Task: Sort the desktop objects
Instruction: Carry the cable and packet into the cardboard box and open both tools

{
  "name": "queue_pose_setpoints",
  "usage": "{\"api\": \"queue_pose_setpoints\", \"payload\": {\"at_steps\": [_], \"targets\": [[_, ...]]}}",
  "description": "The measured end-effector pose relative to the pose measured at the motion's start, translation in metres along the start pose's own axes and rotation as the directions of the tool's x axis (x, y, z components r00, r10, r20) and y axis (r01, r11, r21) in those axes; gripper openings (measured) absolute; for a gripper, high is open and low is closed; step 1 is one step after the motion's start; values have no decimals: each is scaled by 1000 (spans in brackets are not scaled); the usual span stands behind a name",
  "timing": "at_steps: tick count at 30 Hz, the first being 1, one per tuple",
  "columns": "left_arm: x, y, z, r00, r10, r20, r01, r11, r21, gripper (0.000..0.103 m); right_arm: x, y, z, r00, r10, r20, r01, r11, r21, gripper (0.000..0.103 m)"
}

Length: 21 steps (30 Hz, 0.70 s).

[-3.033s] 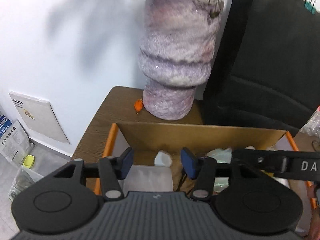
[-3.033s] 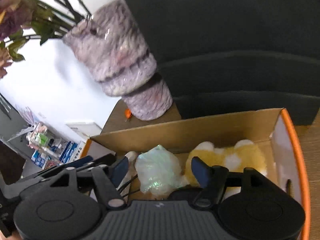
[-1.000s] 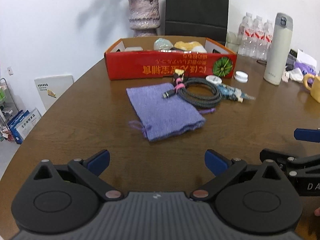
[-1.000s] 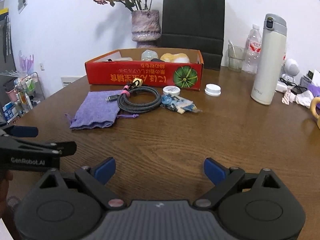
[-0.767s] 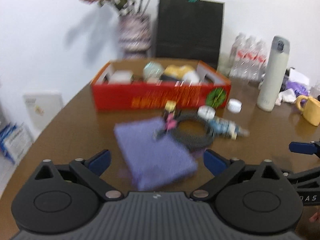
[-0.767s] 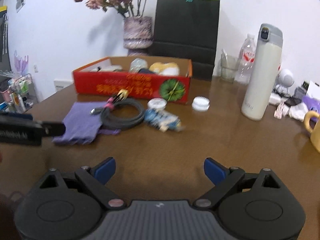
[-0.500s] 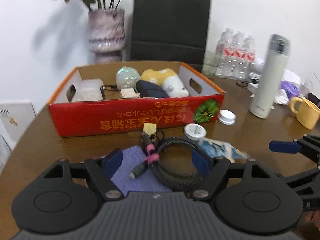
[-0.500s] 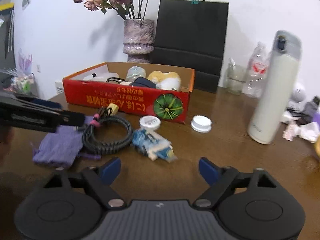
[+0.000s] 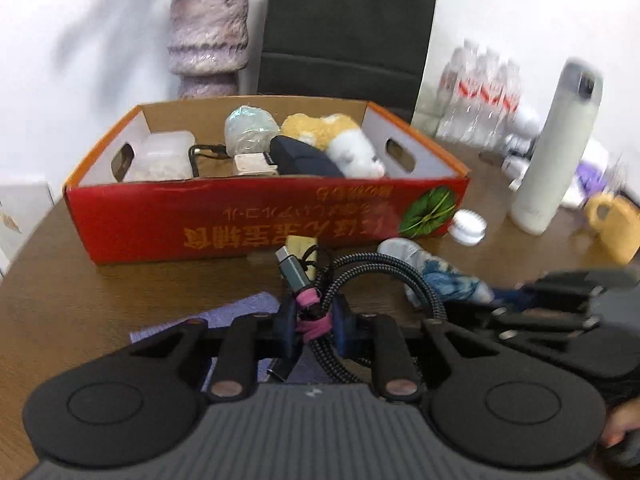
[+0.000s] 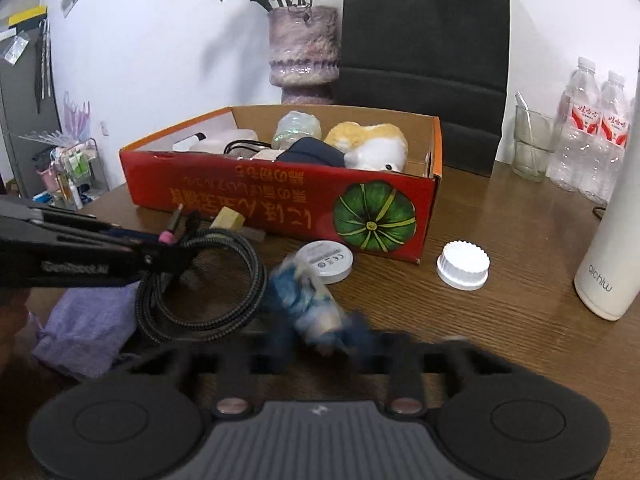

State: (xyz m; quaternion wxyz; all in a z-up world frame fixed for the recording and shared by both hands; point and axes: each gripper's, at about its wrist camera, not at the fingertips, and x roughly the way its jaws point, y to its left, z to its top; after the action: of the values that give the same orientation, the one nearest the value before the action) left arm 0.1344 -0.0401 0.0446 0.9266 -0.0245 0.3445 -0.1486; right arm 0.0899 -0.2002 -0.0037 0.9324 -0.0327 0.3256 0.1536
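Braided cable (image 9: 384, 276), coiled on brown table (image 9: 120, 296) before red box (image 9: 248, 220); pink-strapped bundle clamped in left gripper (image 9: 315, 326), jaws just closed onto it. Blue-white packet (image 10: 310, 304) beside coil, its near end between blurred right gripper (image 10: 320, 354) pads, jaws just closed, seemingly pinching it.
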Motion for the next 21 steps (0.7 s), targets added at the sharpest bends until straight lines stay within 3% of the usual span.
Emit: {"api": "queue_pose_setpoints", "payload": {"at_steps": [8, 12, 18, 21], "targets": [[-58, 13, 21, 992, -10, 129, 24, 993, -112, 19, -35, -1, 5, 994, -32, 100, 26, 998, 62, 14], [-79, 28, 48, 976, 48, 212, -27, 994, -102, 19, -58, -2, 18, 986, -42, 159, 29, 996, 82, 14], [-51, 62, 100, 967, 158, 199, -139, 985, -106, 19, -70, 0, 50, 971, -61, 229, 53, 998, 41, 15], [-26, 76, 121, 976, 166, 142, -147, 980, -133, 19, -61, -3, 69, 971, -68, 231, 62, 998, 34, 15]]}}
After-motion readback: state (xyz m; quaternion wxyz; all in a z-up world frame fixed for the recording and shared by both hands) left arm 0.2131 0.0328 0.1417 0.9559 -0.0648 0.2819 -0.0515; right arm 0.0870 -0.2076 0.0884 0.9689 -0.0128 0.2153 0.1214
